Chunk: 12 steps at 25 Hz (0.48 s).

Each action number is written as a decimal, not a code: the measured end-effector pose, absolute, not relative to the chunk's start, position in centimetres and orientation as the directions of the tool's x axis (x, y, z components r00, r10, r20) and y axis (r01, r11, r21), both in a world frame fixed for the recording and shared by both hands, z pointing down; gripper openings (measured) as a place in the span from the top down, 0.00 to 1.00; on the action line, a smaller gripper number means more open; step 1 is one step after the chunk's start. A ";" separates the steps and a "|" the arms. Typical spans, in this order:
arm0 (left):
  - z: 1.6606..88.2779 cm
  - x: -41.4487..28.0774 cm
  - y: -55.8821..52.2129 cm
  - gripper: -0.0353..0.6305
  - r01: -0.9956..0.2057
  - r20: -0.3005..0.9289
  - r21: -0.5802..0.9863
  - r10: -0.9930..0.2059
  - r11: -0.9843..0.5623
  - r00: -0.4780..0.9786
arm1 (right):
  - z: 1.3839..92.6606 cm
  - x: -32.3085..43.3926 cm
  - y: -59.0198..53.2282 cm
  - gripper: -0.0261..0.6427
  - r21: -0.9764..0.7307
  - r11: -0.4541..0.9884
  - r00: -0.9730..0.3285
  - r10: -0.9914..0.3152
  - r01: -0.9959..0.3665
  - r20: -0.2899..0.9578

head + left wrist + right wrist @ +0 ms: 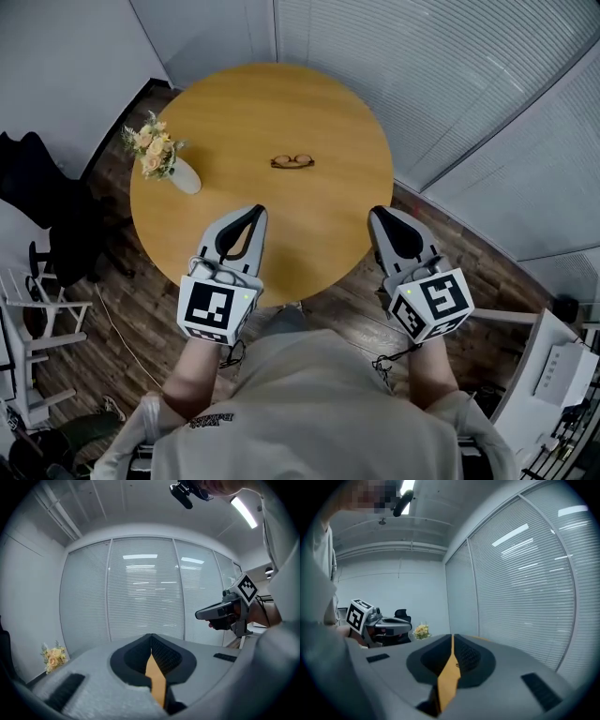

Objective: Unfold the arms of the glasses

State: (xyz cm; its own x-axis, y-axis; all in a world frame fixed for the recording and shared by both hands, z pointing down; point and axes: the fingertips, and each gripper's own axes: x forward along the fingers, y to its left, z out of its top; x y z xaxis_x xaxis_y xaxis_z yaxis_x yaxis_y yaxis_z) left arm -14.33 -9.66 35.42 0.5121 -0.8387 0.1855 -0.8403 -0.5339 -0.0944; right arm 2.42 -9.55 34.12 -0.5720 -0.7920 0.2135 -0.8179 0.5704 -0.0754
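Glasses [292, 161] lie mid-desk, arms apparently folded, well apart from both grippers, so we judge the unfolding not yet begun. We hold the left gripper [253, 214] and right gripper [379, 216] closed and empty over the round wooden desk [309, 103]. Flowers [155, 150] stand at its left edge, with window blinds [450, 75] beyond.

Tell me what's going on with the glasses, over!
Left tool shut, empty. Right tool shut, empty. Glasses on table ahead, not touched. Flower vase off to the side, path clear.
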 end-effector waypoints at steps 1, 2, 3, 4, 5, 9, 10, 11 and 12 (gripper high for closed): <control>35.5 -14.6 -10.3 0.91 -0.842 0.187 -0.089 -0.839 -0.532 0.511 | 34.1 2.2 -10.2 0.91 -0.073 0.568 -0.569 -0.794 -0.820 0.214; 35.6 -14.8 -10.9 0.91 -0.843 0.188 -0.087 -0.840 -0.531 0.510 | 34.0 2.1 -10.8 0.91 -0.072 0.564 -0.565 -0.797 -0.823 0.212; 35.6 -15.0 -11.6 0.91 -0.843 0.189 -0.085 -0.839 -0.531 0.510 | 33.9 2.0 -11.4 0.91 -0.069 0.560 -0.560 -0.801 -0.826 0.210; 35.7 -15.2 -12.2 0.91 -0.842 0.190 -0.084 -0.838 -0.533 0.511 | 33.8 1.9 -12.1 0.91 -0.061 0.556 -0.555 -0.805 -0.829 0.209; 35.7 -15.4 -12.7 0.91 -0.840 0.192 -0.084 -0.836 -0.535 0.514 | 33.8 1.8 -12.7 0.91 -0.050 0.551 -0.548 -0.809 -0.833 0.212; 35.9 -15.8 -14.1 0.91 -0.823 0.196 -0.095 -0.822 -0.559 0.535 | 34.0 1.9 -14.4 0.91 -0.028 0.517 -0.510 -0.831 -0.856 0.222; 35.9 -15.8 -14.4 0.91 -0.819 0.195 -0.101 -0.819 -0.564 0.540 | 33.8 2.0 -14.6 0.91 -0.027 0.509 -0.502 -0.836 -0.860 0.219; 35.9 -15.7 -14.7 0.91 -0.817 0.194 -0.106 -0.818 -0.567 0.542 | 33.7 2.2 -14.8 0.91 -0.025 0.504 -0.496 -0.841 -0.864 0.216; 35.8 -15.6 -15.1 0.91 -0.817 0.191 -0.109 -0.818 -0.567 0.542 | 33.6 2.3 -14.9 0.91 -0.023 0.500 -0.492 -0.843 -0.866 0.215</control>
State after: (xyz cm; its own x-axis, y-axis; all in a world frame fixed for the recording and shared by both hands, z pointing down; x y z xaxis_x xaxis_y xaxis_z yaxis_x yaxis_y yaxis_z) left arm -15.58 -15.08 35.82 0.5423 -0.8183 0.1907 -0.8168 -0.5666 -0.1086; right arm 2.30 -14.89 33.60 -0.4923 -0.8433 0.2154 -0.8659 0.4996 -0.0232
